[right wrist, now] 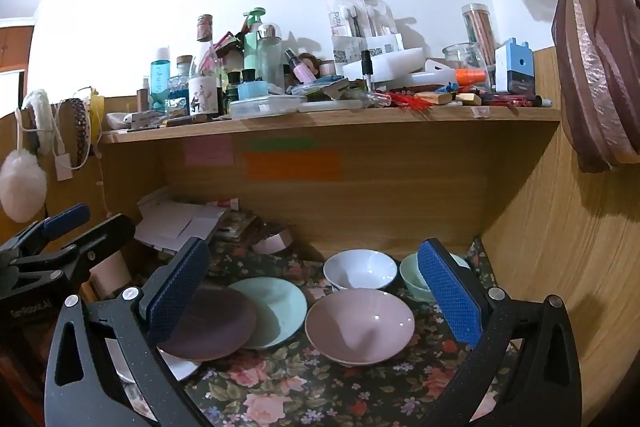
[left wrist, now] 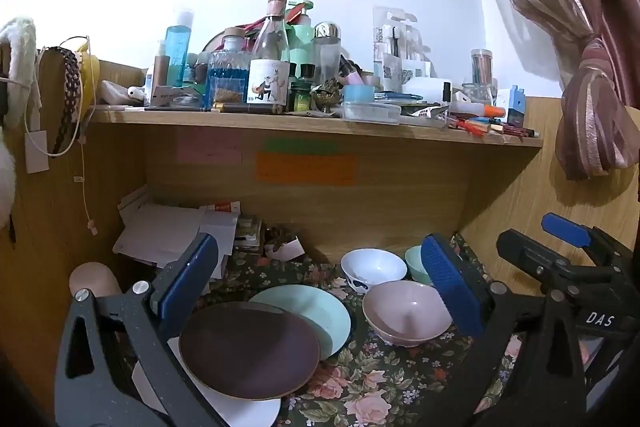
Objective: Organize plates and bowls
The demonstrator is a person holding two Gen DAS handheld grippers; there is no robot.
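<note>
No sorting is judged to be done yet: the dishes are spread loosely over the floral-patterned tablecloth (right wrist: 280, 387) on the table. Three plates are overlapped at the left: a dark brown round plate (left wrist: 248, 349) is laid partly over a pale green round plate (left wrist: 320, 311) and over a white flat plate (left wrist: 248, 413) beneath it. Three bowls are grouped to the right: a pink conical bowl (right wrist: 360, 325) in front, a white bowl with blue markings (right wrist: 360, 269) behind it, and a small mint-green bowl (right wrist: 414, 277) beside that one, partly hidden. Stacking of plates and nesting of bowls is judged to remain.

The left gripper (left wrist: 320, 291) is held with its jaws wide apart and nothing between them; the right gripper (right wrist: 316, 293) is likewise spread and empty. Neither is in contact with a dish.

Movement is bounded by the wooden back panel (right wrist: 360, 203), the wooden side wall (right wrist: 560, 247) just beside the bowls, and the cluttered wooden shelf (left wrist: 312, 129) overhead. A heap of white papers (left wrist: 168, 231) occupies the left rear corner. Open cloth is available only in front.
</note>
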